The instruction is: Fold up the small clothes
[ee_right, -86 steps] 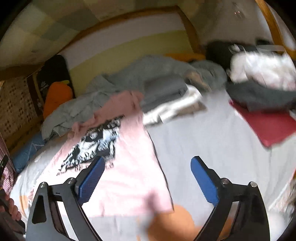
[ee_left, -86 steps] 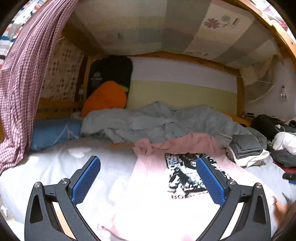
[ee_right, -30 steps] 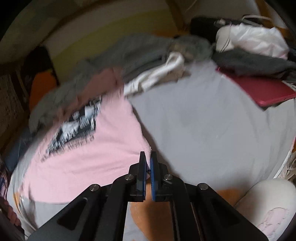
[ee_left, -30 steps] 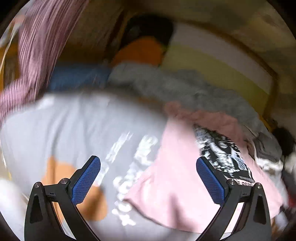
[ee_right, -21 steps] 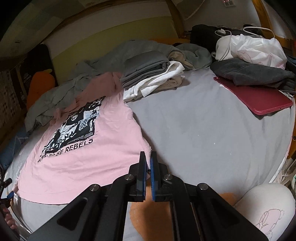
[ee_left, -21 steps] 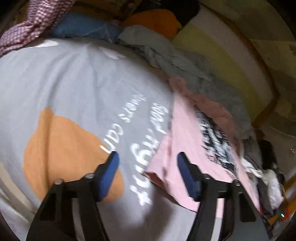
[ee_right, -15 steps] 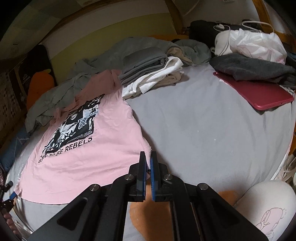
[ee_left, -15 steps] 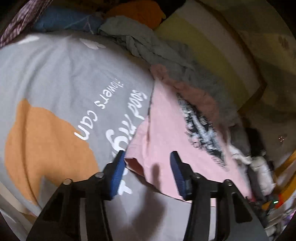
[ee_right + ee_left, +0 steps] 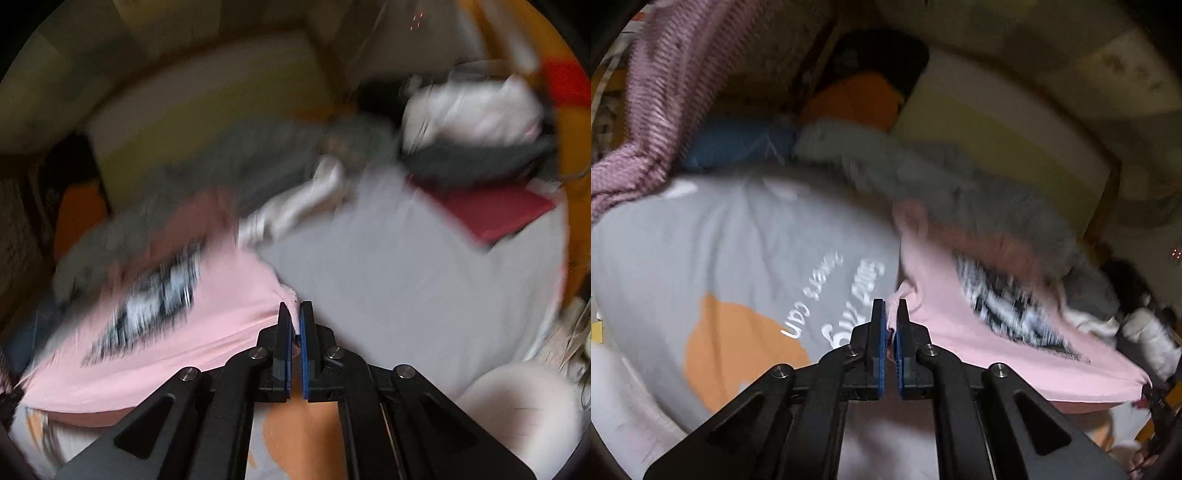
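Pink T-shirt (image 9: 990, 354), hem corners pinched by left gripper (image 9: 891, 314) and right gripper (image 9: 295, 314), lifts off grey bedsheet (image 9: 738, 240); left jaws just closed.

Motion blur smears the black print (image 9: 1008, 302) on the pink T-shirt (image 9: 207, 325), leaving its lettering unreadable; the clothes pile (image 9: 472, 122) at the bed's far edge blurs too.

The T-shirt (image 9: 945, 314) lies on the bed (image 9: 701, 251), stretched between the left hand-held gripper (image 9: 892, 317) and the right hand-held gripper (image 9: 295, 317); a heap of clothes (image 9: 953, 192) lies beyond.

Bare grey bedsheet (image 9: 424, 288) lies open; clothes pile (image 9: 469, 122) crowds beyond.
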`<state>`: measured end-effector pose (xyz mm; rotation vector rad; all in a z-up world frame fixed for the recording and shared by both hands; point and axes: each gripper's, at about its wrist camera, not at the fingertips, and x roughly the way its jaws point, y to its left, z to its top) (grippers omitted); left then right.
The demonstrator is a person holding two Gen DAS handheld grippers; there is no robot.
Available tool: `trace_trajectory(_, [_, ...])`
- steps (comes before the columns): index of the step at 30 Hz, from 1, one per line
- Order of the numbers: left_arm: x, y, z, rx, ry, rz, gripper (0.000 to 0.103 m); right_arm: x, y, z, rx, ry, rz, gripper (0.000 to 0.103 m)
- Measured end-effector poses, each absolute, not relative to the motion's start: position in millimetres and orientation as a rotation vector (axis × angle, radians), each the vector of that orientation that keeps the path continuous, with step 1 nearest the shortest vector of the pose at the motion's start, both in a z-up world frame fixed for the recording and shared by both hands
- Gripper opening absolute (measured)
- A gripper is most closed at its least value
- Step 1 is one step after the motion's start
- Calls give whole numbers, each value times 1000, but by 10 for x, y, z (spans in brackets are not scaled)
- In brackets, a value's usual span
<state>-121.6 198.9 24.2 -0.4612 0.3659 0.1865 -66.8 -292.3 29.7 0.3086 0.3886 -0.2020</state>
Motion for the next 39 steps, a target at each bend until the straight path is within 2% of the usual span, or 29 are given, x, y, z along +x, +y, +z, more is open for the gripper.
trace_trajectory(2, [-1463,2002,291,-489,342,219,4,-855,-2929,332,354,377,-198,3])
trace_trajectory(6, [-1607,2131,109,-608,465,215,4,-1024,-3032,55,453,518,-212,3])
trace_trajectory(10, [-1706,2048,145,-557,508,203,4,-1178,-3158,96,509,522,-190,3])
trace_trajectory(17, [-1568,1901,433,-430,501,212,4,-1197,-3156,279,440,520,-168,3])
trace_trajectory(24, [-451,2030,576,-375,579,229,4,-229,-2957,534,334,462,-107,3])
trace_trajectory(28, [212,2126,442,-363,645,246,4,585,-2831,444,281,566,-91,3])
trace_trajectory(30, [479,2061,310,-247,669,306,4,867,-2775,332,260,621,-74,3])
trace_trajectory(39, [790,2035,-105,-160,720,293,4,1309,-2745,-65,208,724,-83,3])
